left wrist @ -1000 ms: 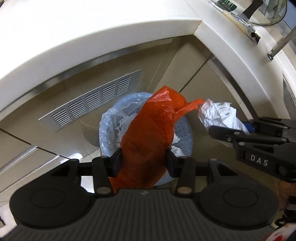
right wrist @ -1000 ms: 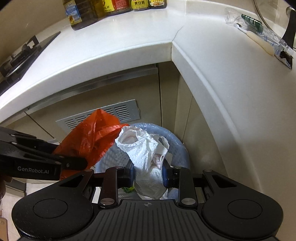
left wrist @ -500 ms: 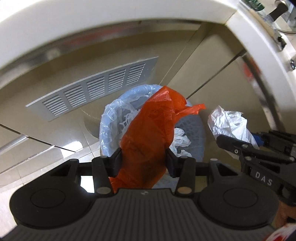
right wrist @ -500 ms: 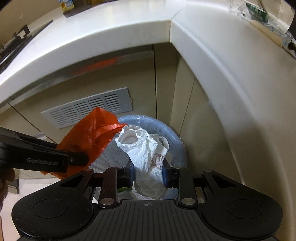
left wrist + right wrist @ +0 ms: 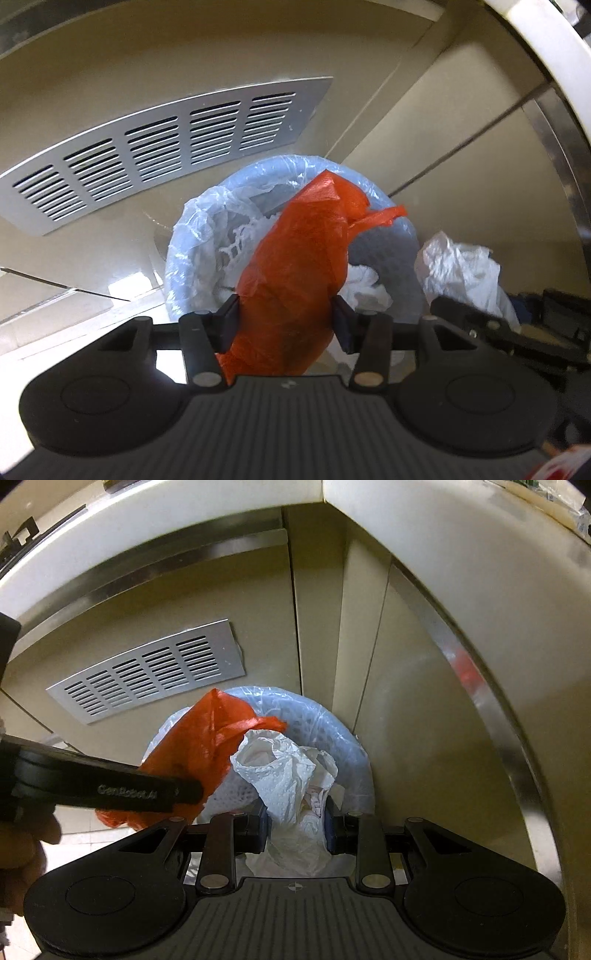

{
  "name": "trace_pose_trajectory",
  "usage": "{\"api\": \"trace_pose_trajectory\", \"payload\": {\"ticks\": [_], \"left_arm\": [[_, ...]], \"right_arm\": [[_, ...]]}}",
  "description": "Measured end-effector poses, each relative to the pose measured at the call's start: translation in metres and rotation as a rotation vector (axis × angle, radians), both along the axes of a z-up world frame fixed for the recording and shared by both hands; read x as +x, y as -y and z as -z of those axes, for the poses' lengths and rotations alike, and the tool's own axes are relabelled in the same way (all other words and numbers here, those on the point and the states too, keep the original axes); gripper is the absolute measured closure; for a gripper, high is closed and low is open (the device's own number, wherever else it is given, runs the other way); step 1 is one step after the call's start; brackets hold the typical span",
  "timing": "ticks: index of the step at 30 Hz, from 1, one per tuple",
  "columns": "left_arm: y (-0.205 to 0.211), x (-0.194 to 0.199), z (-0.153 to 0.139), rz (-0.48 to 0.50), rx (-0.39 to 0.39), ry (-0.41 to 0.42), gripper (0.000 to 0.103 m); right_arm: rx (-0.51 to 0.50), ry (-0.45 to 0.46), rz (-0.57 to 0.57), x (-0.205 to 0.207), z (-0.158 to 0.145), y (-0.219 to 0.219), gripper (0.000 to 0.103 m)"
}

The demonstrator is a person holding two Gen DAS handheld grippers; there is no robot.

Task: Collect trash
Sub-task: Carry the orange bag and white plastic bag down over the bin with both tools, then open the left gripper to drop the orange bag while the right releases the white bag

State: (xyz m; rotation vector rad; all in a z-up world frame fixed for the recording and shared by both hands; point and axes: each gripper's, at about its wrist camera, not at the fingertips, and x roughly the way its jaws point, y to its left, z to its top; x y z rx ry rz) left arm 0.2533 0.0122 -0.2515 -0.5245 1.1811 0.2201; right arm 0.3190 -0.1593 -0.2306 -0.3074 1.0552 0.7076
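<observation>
Orange plastic fills my left jaws: the orange bag [image 5: 295, 280] sits between the two pads, and those jaws are opening around it. On the left side the pad meets the film; on the right a thin gap shows beside the pad, so the grip looks loose. My left gripper [image 5: 286, 319] points steeply down over the bin [image 5: 192, 236], which stands on the floor against the cabinet, below a metal vent [image 5: 166, 147]. A pale blue liner is folded over the bin's rim, with white scraps inside it.

My right gripper [image 5: 295, 821] is clamped on the white bag [image 5: 288, 775], both pads pressed into its crumpled sides. It hangs over the bin's near right edge, just beside the orange bag, the two nearly touching at their tops. A hand [image 5: 22, 853] shows at the left edge of the right wrist view, behind the left gripper's dark bar. The white table [image 5: 461, 554] curves overhead.
</observation>
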Motion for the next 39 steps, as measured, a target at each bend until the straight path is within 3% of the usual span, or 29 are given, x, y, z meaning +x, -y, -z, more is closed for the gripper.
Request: {"api": "trace_pose_trajectory", "payload": {"ticks": [4, 31, 33, 34, 35, 39], "left_arm": [[-0.004, 0.003, 0.003, -0.004, -0.009, 0.021, 0.029], [-0.028, -0.041, -0.011, -0.032, 0.049, 0.020, 0.029], [-0.029, -0.043, -0.012, -0.035, 0.051, 0.018, 0.029], [-0.030, -0.044, -0.012, -0.036, 0.050, 0.018, 0.029], [-0.031, -0.044, -0.012, -0.038, 0.050, 0.016, 0.029], [-0.033, -0.047, -0.014, -0.044, 0.050, 0.015, 0.029]], "right_arm": [[-0.003, 0.002, -0.003, -0.001, 0.004, 0.003, 0.074], [0.006, -0.008, -0.016, 0.004, 0.027, -0.030, 0.073], [0.011, -0.011, -0.013, 0.006, 0.028, -0.031, 0.059], [0.018, -0.015, -0.008, 0.008, 0.029, -0.030, 0.041], [0.033, -0.020, 0.002, 0.008, 0.029, -0.029, 0.031], [0.047, -0.026, 0.011, 0.008, 0.029, -0.028, 0.031]]}}
